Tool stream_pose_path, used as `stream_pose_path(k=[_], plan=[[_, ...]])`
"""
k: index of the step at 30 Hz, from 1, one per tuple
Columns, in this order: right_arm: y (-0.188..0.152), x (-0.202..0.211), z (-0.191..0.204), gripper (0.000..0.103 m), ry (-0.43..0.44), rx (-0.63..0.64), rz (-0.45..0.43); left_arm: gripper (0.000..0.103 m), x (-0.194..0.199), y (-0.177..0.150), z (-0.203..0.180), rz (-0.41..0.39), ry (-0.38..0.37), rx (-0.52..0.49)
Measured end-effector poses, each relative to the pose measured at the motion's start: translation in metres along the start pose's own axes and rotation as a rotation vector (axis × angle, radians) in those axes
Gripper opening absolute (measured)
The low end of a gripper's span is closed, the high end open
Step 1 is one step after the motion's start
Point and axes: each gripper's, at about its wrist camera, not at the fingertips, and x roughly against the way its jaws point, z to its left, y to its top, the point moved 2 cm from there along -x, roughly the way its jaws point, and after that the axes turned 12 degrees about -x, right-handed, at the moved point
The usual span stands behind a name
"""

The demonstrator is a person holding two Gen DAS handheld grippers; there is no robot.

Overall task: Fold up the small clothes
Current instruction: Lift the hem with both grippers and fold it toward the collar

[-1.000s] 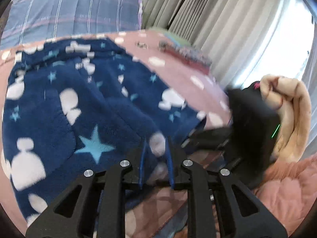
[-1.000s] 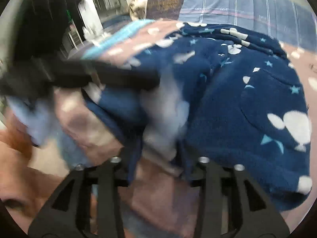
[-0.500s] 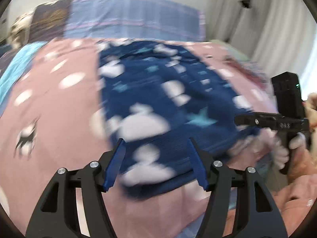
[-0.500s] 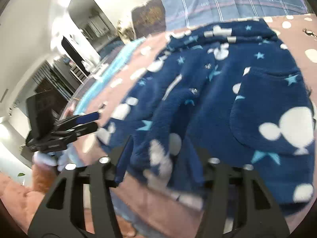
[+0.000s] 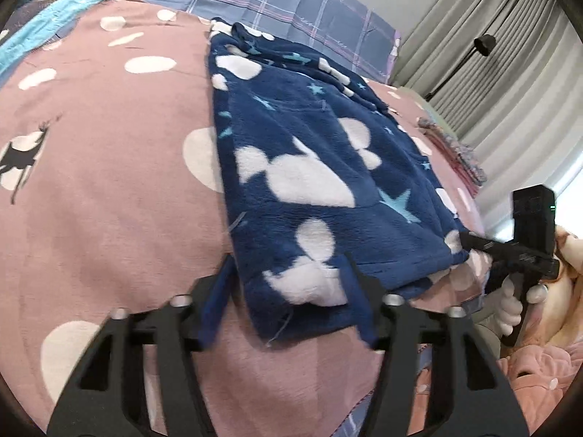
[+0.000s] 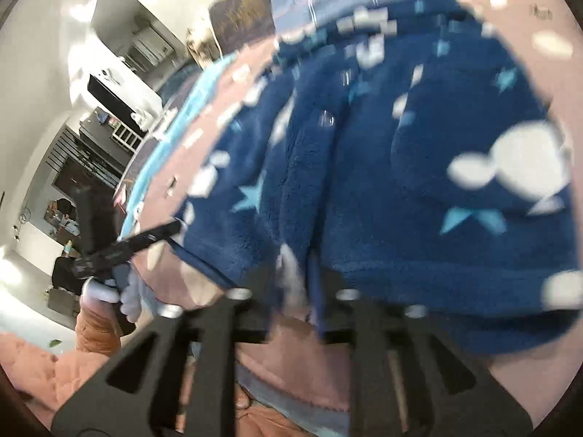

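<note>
A navy fleece garment (image 5: 309, 167) with white blobs and pale blue stars lies flat on the pink bedspread (image 5: 109, 182). My left gripper (image 5: 286, 291) straddles its near left corner. The jaws are closing, and the blue pads stand wide with the cloth lying loose between them. My right gripper (image 6: 297, 287) is at the near right hem of the garment (image 6: 400, 200). Its jaws are opening, but the pads stand close with a fold pinched between them. Each view shows the other gripper at the far corner: the right gripper (image 5: 470, 242) and the left gripper (image 6: 171, 227).
A plaid pillow (image 5: 273, 0) lies at the head of the bed. A folded pile of clothes (image 5: 455, 153) sits by the grey curtains (image 5: 492, 73), near a black lamp (image 5: 482, 42). A white-gloved hand (image 5: 510, 302) holds the right gripper's handle. The bed's edge is just below both grippers.
The left gripper let go of the middle hem, swung left to the garment's near corner and widened its jaws. The right gripper's jaws narrowed on the hem. The garment now lies flatter.
</note>
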Motion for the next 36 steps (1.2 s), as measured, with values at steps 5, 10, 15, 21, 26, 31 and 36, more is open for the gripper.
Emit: stream_pose_path(k=[5, 10, 15, 21, 26, 31, 36], plan=[[0.012, 0.066, -0.031, 0.052, -0.257, 0.003, -0.231, 0.015, 0.007, 0.0, -0.002, -0.032, 0.004, 0.004], [0.01, 0.08, -0.113, 0.054, -0.339, -0.293, -0.217, 0.015, 0.018, -0.006, -0.006, -0.011, 0.042, -0.037], [0.006, 0.064, -0.123, 0.054, -0.146, -0.377, -0.155, 0.033, 0.007, -0.007, 0.002, -0.012, 0.008, 0.028], [0.017, 0.047, -0.125, 0.057, -0.112, -0.372, -0.136, 0.054, -0.006, 0.002, 0.0, -0.012, -0.012, 0.014], [0.017, 0.045, -0.122, 0.016, -0.118, -0.353, -0.138, 0.015, -0.013, 0.009, 0.0, -0.02, -0.042, 0.03], [0.025, 0.092, -0.096, 0.012, 0.033, -0.344, -0.269, 0.012, 0.034, 0.034, -0.032, -0.172, -0.066, -0.098], [0.027, 0.151, -0.066, 0.011, 0.086, -0.266, -0.376, 0.01, 0.09, 0.054, -0.068, -0.289, -0.048, -0.229]])
